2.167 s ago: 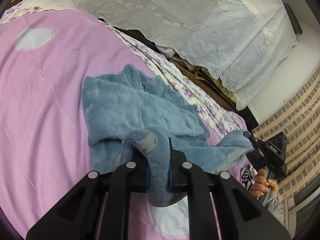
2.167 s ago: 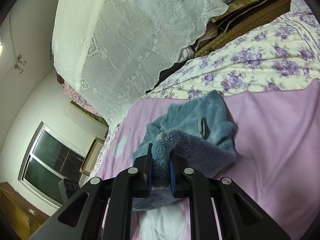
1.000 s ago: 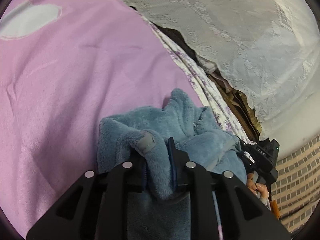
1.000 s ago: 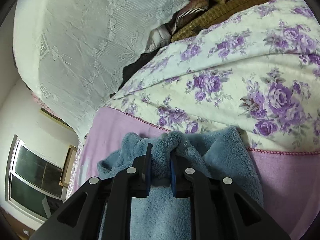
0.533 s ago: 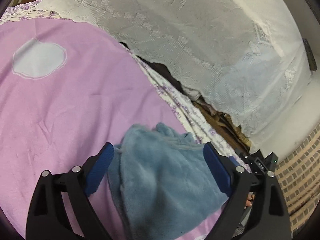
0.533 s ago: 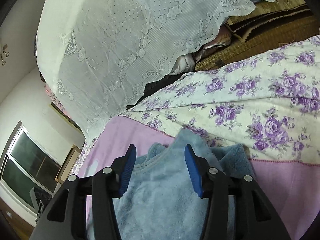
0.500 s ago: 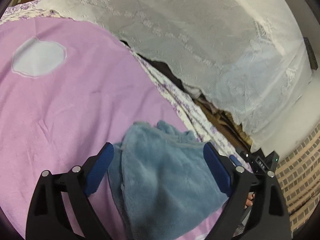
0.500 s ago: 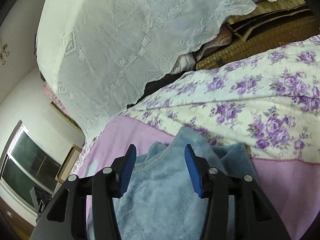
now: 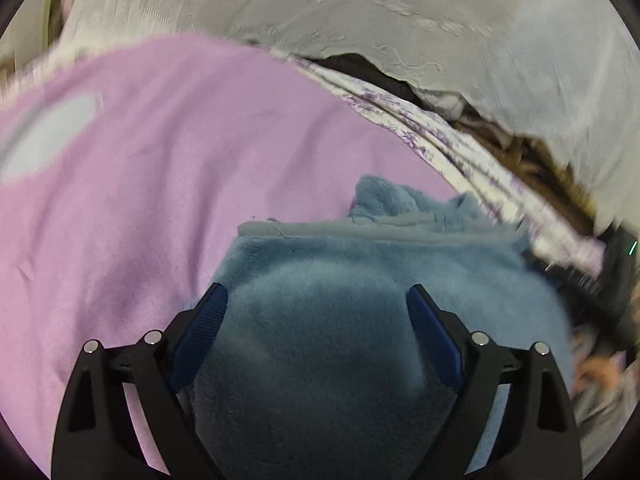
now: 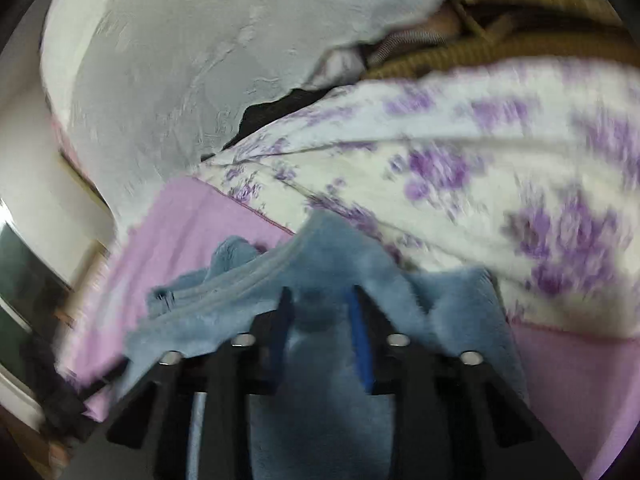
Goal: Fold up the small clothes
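Blue fleece top on pink bedsheet, L tool spread wide

One blue fleece garment lay on bed. Two hand-held grippers: left hand-held gripper, right hand-held gripper. One pink sheet. One floral purple-and-white cover, at 2 o'clock. One white lace cloth, at 12 o'clock. One pale patch on sheet, at 9 o'clock.
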`<state>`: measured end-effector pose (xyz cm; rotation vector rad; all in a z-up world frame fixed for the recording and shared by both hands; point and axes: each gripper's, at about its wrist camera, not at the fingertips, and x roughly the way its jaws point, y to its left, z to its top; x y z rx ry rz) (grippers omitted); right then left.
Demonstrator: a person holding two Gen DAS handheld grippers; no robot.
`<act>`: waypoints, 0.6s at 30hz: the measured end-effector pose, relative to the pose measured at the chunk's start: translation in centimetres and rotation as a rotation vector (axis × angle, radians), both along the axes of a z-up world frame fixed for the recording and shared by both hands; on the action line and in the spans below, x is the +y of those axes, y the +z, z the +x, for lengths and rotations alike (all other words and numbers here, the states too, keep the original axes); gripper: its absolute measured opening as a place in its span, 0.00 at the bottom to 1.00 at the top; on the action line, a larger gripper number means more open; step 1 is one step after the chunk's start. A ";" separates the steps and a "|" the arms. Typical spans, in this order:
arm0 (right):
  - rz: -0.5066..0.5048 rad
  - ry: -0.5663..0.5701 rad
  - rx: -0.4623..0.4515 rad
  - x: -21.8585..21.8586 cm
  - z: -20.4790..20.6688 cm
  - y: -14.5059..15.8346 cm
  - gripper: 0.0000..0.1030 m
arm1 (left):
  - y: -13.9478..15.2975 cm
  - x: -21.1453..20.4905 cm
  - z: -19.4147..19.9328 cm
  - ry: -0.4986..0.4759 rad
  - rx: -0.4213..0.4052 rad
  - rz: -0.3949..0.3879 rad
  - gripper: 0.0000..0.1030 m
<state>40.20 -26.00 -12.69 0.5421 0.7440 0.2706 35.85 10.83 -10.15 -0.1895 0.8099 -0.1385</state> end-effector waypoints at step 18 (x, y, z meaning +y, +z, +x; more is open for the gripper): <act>-0.410 0.151 -0.097 10.4 -7.4 1.5 0.41 | -0.4 -6.4 -5.7 -0.137 -0.047 0.225 0.96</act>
